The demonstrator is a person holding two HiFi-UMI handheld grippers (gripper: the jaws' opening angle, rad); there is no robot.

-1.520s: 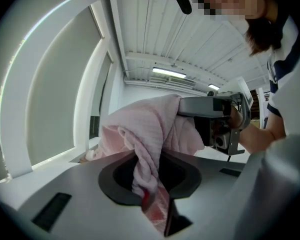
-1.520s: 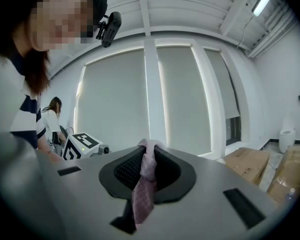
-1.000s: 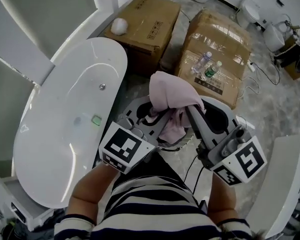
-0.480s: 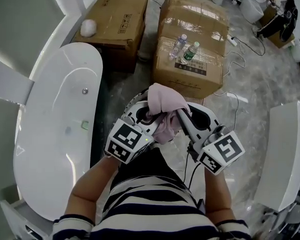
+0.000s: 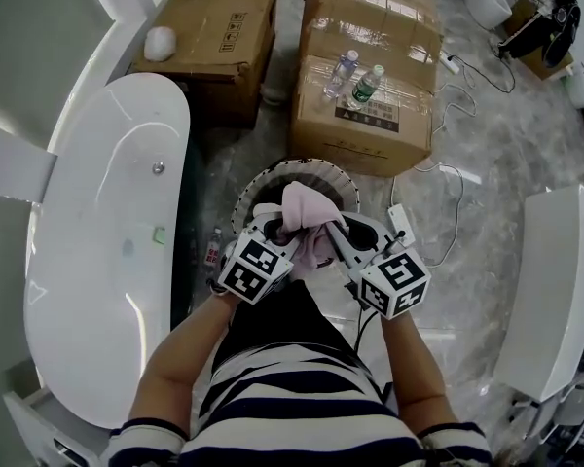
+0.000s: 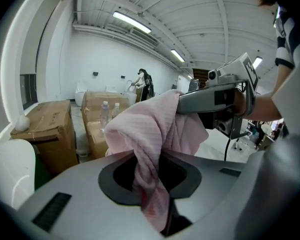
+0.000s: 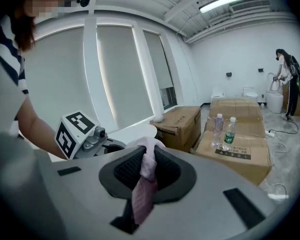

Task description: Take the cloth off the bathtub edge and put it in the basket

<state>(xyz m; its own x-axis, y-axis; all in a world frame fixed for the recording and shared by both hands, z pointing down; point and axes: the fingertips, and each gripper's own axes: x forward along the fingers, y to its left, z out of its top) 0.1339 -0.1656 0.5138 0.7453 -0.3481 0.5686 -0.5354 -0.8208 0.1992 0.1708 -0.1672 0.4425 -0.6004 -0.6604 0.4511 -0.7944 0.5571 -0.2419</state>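
Observation:
A pink cloth (image 5: 305,212) is bunched between both grippers, right over the round ribbed basket (image 5: 311,170) on the floor. My left gripper (image 5: 280,224) is shut on the cloth (image 6: 150,149), which hangs through its jaws. My right gripper (image 5: 329,230) is shut on another fold of the cloth (image 7: 147,171). The white bathtub (image 5: 97,251) lies to the left with its edge bare. Most of the basket is hidden under the cloth and the grippers.
Two cardboard boxes (image 5: 370,76) stand beyond the basket, the right one carrying two water bottles (image 5: 355,78), the left box (image 5: 214,37) a white ball. A power strip and cables (image 5: 404,224) lie on the floor right of the basket. White fixtures (image 5: 555,290) stand at right.
Both grippers have sunk with the pink cloth from chest height down to the basket, which has come into view beneath them. Both stay shut on the cloth.

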